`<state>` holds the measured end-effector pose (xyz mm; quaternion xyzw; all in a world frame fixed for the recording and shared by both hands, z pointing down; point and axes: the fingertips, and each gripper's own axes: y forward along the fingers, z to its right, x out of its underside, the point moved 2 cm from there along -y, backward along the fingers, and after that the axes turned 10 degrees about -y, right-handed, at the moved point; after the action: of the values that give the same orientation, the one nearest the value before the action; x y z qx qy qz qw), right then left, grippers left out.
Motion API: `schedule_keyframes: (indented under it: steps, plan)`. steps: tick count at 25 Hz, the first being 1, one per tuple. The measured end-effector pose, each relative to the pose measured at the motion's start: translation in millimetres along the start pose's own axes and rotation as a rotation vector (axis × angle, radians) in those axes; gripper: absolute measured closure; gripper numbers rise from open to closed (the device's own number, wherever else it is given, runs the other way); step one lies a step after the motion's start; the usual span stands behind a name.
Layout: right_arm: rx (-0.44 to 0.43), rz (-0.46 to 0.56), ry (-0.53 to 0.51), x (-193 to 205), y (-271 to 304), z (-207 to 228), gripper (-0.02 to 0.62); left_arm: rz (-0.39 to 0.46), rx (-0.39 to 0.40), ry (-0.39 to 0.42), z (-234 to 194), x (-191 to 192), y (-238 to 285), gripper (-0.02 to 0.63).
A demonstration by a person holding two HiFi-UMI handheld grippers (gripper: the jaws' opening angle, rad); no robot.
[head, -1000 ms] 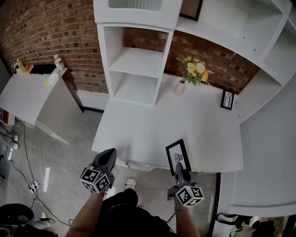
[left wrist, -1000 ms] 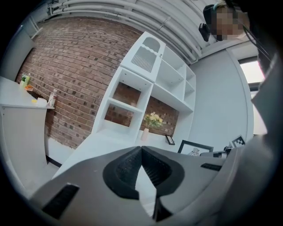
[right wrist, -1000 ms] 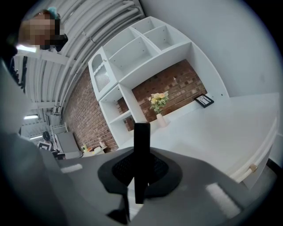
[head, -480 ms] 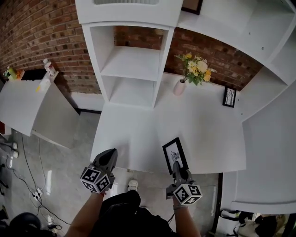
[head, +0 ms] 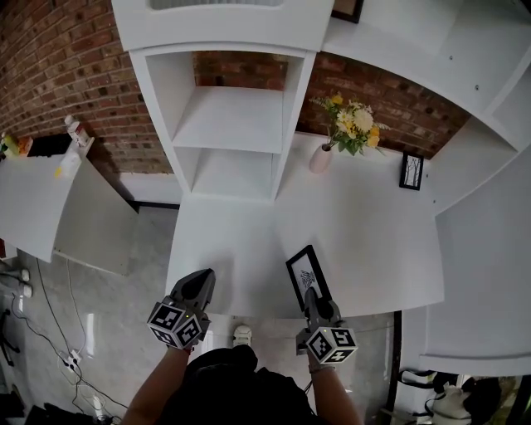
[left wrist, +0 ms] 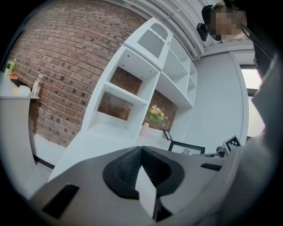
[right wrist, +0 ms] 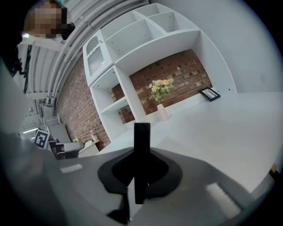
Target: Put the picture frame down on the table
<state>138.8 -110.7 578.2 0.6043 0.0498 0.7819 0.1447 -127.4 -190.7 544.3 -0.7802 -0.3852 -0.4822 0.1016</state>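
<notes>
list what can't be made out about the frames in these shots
- Picture frame bottom edge: in the head view the right gripper covers it, so contact with the table is unclear.
- Its print: the right gripper view shows it edge-on only.
- Small frame at the back: print too small.
- Third frame, head view: cut off by the top edge.

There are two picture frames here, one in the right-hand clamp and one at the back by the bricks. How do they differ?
The held frame is clamped at its edge by the right gripper over the table's near edge; the back frame stands free by the wall. The held frame looks larger, though it is nearer the camera. Both are black-rimmed with pale pictures.
</notes>
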Motion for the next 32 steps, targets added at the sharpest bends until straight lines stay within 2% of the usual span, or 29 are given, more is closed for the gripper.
schedule_keyframes:
  steps: [4,15,26,32]
  plan:
    - [0.006,-0.004,-0.020,0.0,13.1,-7.2,0.577,-0.009,0.030,0.019,-3.1,-6.0,9.6,0.614]
    - [-0.003,-0.094,-0.107,4.1,31.8,-14.5,0.574,0.008,0.047,-0.021,-5.3,-14.7,21.6,0.614]
    - [-0.035,-0.190,-0.189,14.2,34.9,-1.7,0.559,0.016,-0.001,-0.035,-2.0,-9.5,23.4,0.614]
    - [-0.061,-0.216,-0.211,12.2,36.6,9.7,0.515,0.015,0.003,-0.038,13.1,-7.7,41.0,0.614]
